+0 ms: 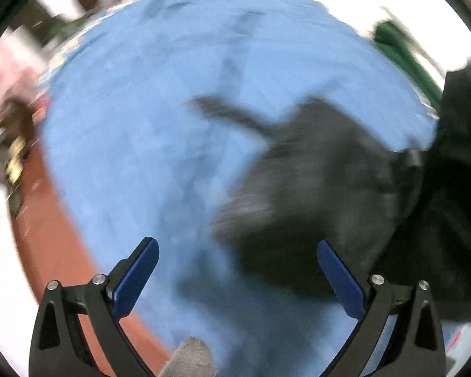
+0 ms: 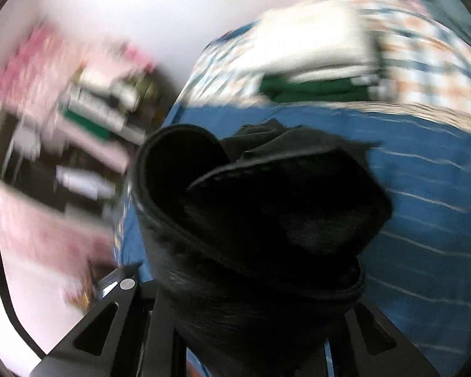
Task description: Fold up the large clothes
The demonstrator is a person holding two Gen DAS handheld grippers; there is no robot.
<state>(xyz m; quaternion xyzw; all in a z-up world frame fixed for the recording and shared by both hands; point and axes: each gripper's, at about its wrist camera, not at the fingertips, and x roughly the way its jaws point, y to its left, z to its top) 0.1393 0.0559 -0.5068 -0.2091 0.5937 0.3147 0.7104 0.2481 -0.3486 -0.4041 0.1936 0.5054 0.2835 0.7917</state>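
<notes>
Left gripper (image 1: 237, 275) is spread wide, holding nothing, over the blue bedsheet (image 1: 160, 119). Black garment (image 2: 267, 220) is bunched over the right gripper (image 2: 251, 330), hiding its fingers, so can't tell its grip. Sheet's left edge lies bare.

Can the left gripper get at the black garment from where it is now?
Probably yes. The left gripper is open and empty above the blue bedsheet, and the black garment lies just ahead to its right with nothing between. Heavy motion blur hides the exact gap.
</notes>
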